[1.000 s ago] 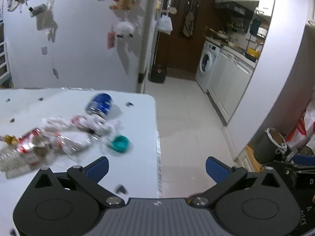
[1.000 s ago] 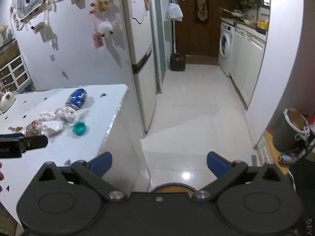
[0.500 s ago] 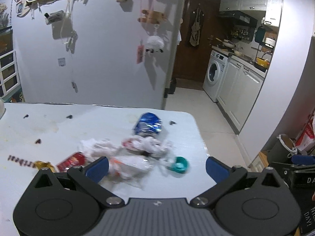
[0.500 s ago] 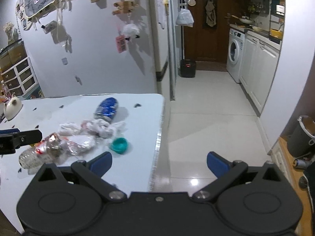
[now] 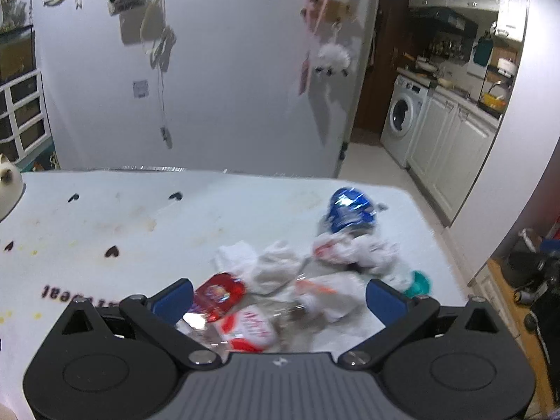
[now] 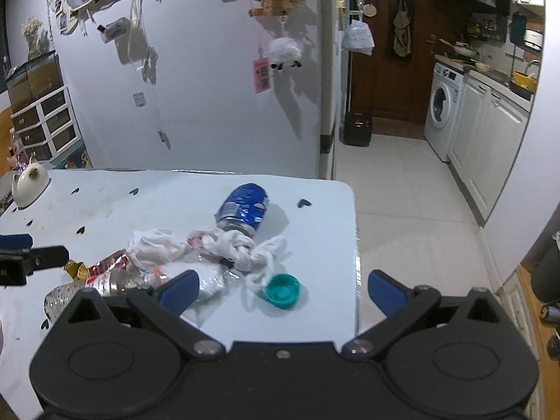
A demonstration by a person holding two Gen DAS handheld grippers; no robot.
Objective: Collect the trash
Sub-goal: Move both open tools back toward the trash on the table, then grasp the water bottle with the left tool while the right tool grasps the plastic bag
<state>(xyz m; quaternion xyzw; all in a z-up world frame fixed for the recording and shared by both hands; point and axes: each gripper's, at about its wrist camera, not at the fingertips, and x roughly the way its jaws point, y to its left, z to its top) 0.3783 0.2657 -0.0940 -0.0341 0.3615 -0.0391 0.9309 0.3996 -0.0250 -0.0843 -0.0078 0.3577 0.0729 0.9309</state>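
A pile of trash lies on the white table (image 6: 147, 196): a crushed blue can (image 6: 242, 208), crumpled white tissues (image 6: 227, 245), a teal bottle cap (image 6: 282, 290), a red wrapper (image 6: 108, 266) and a clear plastic bottle (image 6: 105, 285). My right gripper (image 6: 281, 287) is open above the cap and tissues, holding nothing. My left gripper (image 5: 280, 297) is open, hovering over the red wrapper (image 5: 218, 294), the bottle (image 5: 241, 329) and tissues (image 5: 273, 269), with the blue can (image 5: 348, 210) and cap (image 5: 418, 283) ahead to the right. The left gripper's fingers (image 6: 31, 253) show at the right view's left edge.
A white fridge side (image 6: 210, 87) with magnets and hanging items rises behind the table. A small white cat-shaped dish (image 6: 29, 180) sits at the table's far left. A dark bin (image 5: 525, 266) stands on the floor at right. The tiled floor runs to a washing machine (image 6: 442, 112) and cabinets.
Both grippers have swung left and come in over the table toward the trash pile. The left one now hangs right above the wrapper and bottle. Nothing was picked up.
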